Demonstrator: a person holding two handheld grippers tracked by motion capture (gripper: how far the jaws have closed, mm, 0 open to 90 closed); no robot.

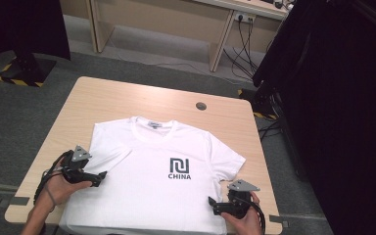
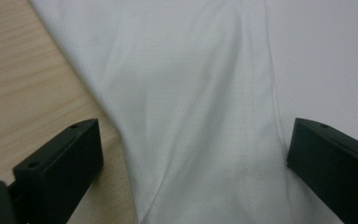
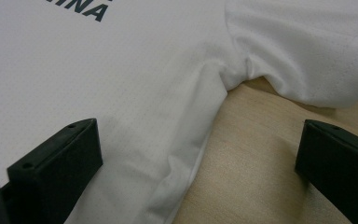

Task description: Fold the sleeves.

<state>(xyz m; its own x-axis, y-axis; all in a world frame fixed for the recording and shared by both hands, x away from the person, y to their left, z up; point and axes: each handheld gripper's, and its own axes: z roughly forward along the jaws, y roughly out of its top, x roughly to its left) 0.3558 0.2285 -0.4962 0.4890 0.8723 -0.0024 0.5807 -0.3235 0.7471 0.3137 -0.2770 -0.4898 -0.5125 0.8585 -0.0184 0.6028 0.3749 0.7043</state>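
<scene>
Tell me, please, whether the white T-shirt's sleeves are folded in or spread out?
One each: on the white T-shirt, the sleeve near the left gripper lies folded onto the chest; the opposite sleeve is spread out.

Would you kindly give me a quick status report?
Left gripper and right gripper open at the shirt's side edges. White T-shirt flat on table, left sleeve folded in. Nothing obstructing.

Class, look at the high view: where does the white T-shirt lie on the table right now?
The white T-shirt lies flat, print up, on the near half of the wooden table, collar toward the far edge, between the left gripper and right gripper.
</scene>
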